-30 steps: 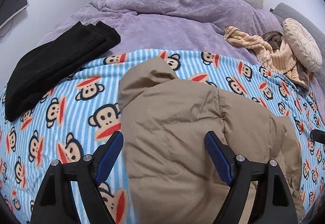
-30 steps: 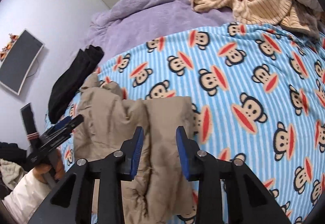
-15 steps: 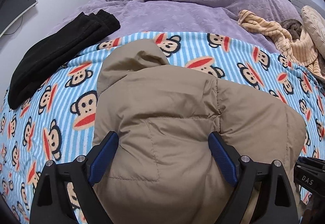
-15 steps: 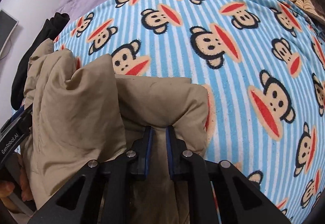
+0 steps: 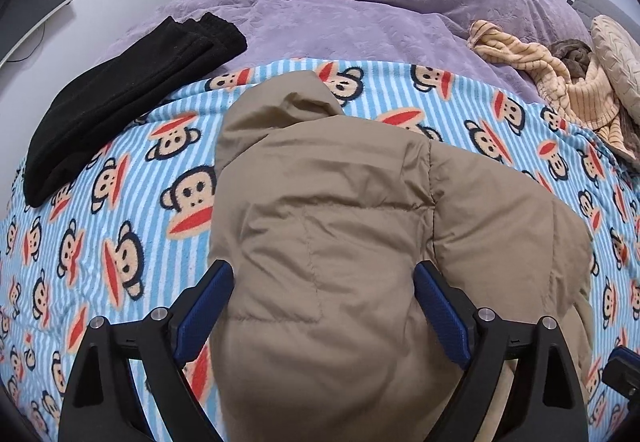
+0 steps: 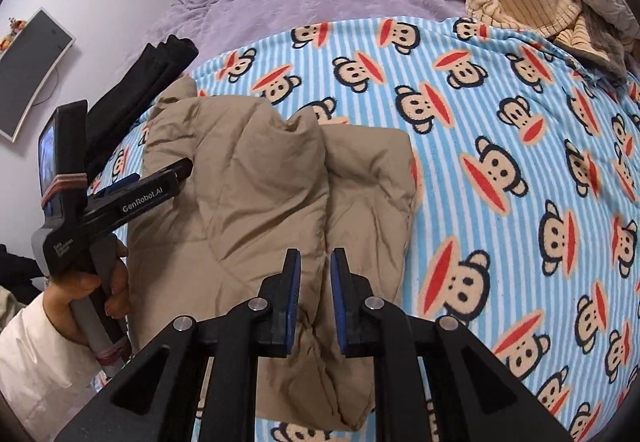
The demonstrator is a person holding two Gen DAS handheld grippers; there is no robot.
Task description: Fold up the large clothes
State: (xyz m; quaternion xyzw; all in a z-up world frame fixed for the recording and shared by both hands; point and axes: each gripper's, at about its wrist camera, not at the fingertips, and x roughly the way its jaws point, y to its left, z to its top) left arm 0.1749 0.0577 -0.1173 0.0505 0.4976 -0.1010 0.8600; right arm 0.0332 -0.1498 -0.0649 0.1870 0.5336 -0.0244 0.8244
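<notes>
A: Starting at the tongs — the right gripper (image 6: 312, 282) sits low in the middle of the right wrist view, its blue pads drawn narrow with a fold of the tan puffer jacket (image 6: 256, 209) bunched between them; it looks pinched, though whether the pads truly bite is hard to tell.

B: And the left gripper (image 5: 324, 306)?

A: Spread wide at the bottom of the left wrist view, one pad on either side of the jacket's padded bulk, gripping nothing.

B: Where does the jacket (image 5: 360, 242) lie?

A: On the monkey-print blanket (image 5: 120, 242), filling the lower centre of the frame, its hood end pointing toward the top. It appears partly folded already, one panel doubled over another.

B: How should the step be done well?

A: Probably the left needs to close on a thick edge instead of straddling the bulk — puffy fabric springs back, so both tongs should lift together and lay the fold flat, then press the air out.

B: Anything around it?

A: Folded black clothing (image 5: 120, 101) at upper left, a striped cream garment (image 5: 560, 81) and a cushion (image 5: 616, 61) at upper right, the purple duvet (image 5: 340, 1) across the top. None crowds the jacket; the blanket to its right lies open.
</notes>
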